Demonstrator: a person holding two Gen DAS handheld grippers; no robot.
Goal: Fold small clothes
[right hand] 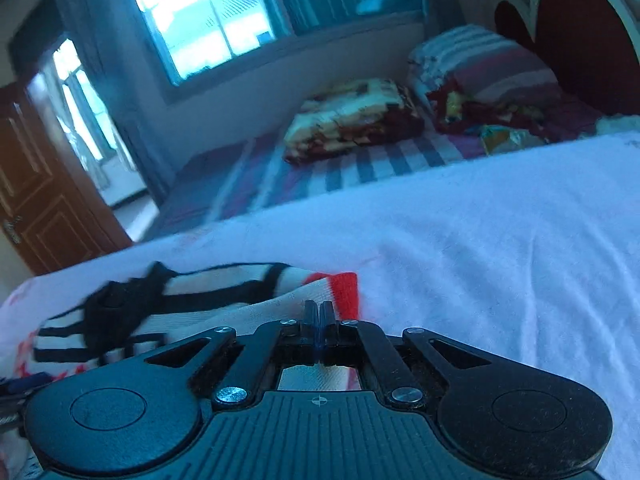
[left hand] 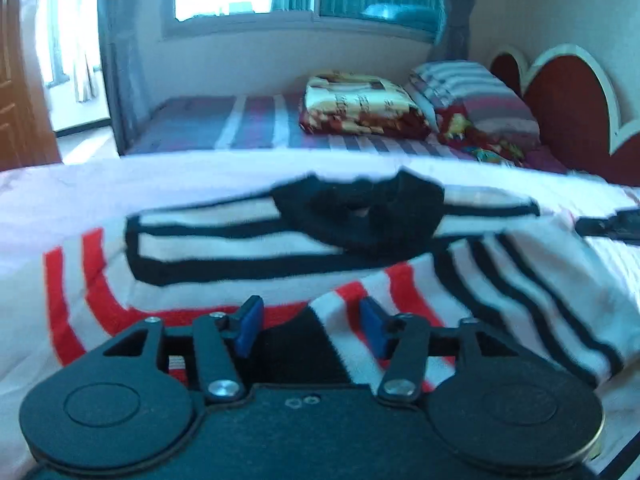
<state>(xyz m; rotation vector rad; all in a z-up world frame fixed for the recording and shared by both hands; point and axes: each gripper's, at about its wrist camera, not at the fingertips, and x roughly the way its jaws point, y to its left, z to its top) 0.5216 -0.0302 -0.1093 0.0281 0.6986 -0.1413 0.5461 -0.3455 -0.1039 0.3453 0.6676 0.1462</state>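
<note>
The small white knitted garment with black and red stripes [left hand: 280, 240] lies crumpled on the white cloth-covered work surface [left hand: 60, 192] in front of you, its black collar [left hand: 360, 208] bunched up at the middle and facing the far edge. In your left wrist view, red stripes curve down its left side, black-edged white bands run across the centre, and three thin black stripes slant off to the right.

Your left gripper [left hand: 312, 328] hangs low over the near part of the garment with its blue-padded fingers [left hand: 250, 326] standing apart; red-and-white fabric shows in the gap between them, but the pads do not press on it. At the right edge of that view a dark object lies on the cloth; it is too blurred to name.

In your right wrist view the garment sits at the lower left, and its red-striped edge [right hand: 344, 288] reaches just in front of your right gripper [right hand: 319, 314]. The jaws there are pressed together; white fabric shows beneath them, and they may be pinching the edge, though the blur leaves that unclear. To the right, the white cloth spreads out in soft wrinkles.

Beyond the surface lie a bed with a striped sheet [left hand: 248, 128], a folded patterned blanket [left hand: 360, 106], a striped pillow [left hand: 476, 88] and a red heart-shaped headboard [left hand: 572, 96].
</note>
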